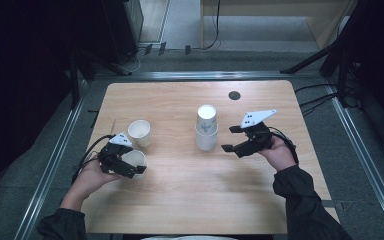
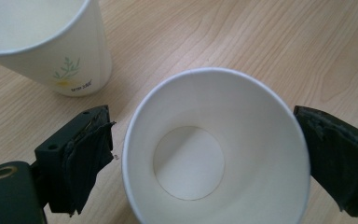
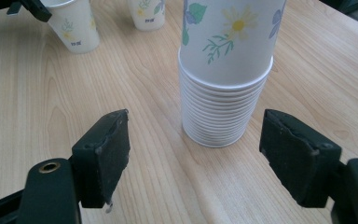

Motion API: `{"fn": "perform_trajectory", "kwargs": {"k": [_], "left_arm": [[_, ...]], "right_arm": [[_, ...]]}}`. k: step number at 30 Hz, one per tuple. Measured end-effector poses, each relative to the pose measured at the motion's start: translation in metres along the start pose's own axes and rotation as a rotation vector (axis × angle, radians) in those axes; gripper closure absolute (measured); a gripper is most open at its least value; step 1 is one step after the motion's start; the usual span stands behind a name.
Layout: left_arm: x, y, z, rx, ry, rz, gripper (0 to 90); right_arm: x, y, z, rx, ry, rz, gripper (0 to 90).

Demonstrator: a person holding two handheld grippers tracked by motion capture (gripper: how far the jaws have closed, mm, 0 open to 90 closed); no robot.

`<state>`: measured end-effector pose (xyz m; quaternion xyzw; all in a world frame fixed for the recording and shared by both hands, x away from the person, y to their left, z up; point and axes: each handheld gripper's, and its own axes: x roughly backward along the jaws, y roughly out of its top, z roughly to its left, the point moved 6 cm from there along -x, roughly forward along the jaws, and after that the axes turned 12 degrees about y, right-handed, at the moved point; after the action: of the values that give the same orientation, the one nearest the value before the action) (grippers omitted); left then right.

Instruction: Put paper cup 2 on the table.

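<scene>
Cups from a stack (image 1: 206, 131) going out onto the table (image 1: 190, 195), one at a time, as I read the job.

High view: two single cups stand at my left. Far cup (image 1: 139, 133) sits apart; near cup (image 1: 134, 163) sits between the jaws of my left gripper (image 1: 128, 168). Stack stands mid-table, and my right gripper (image 1: 231, 138) hovers just beside it, jaws apart.

Left gripper view: near cup (image 2: 214, 149) upright on the wood, mouth up, empty. Both pads stand off its rim with a gap each side, so I count it released. Far cup (image 2: 46, 42) stands near, not touching.

Right gripper view: stack (image 3: 226, 70) between and beyond the wide jaws, many rims nested under the top cup; nothing held.

Judgement: two cups placed, most of the stack left. Next job is pulling the top cup without lifting its neighbours.
</scene>
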<state>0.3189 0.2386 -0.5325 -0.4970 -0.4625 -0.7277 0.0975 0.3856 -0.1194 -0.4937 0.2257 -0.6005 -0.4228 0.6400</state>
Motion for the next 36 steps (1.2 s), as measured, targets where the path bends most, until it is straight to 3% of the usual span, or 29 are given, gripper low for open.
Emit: {"fn": "perform_trajectory", "kwargs": {"k": [4, 20, 30, 36], "left_arm": [[0.006, 0.004, 0.001, 0.011, -0.006, -0.015, 2.7], [0.028, 0.03, 0.005, 0.071, -0.047, -0.12, 2.7], [0.03, 0.061, -0.005, 0.058, -0.073, -0.183, 2.8], [0.026, 0.077, -0.018, 0.027, -0.103, -0.183, 2.8]], "right_arm": [[0.001, 0.0, 0.001, -0.003, -0.001, 0.003, 24.6], [0.004, -0.008, 0.005, -0.005, -0.01, 0.019, 24.5], [0.012, -0.019, 0.01, -0.02, -0.033, 0.02, 24.5], [0.014, -0.025, 0.016, -0.022, -0.033, 0.029, 24.4]]}}
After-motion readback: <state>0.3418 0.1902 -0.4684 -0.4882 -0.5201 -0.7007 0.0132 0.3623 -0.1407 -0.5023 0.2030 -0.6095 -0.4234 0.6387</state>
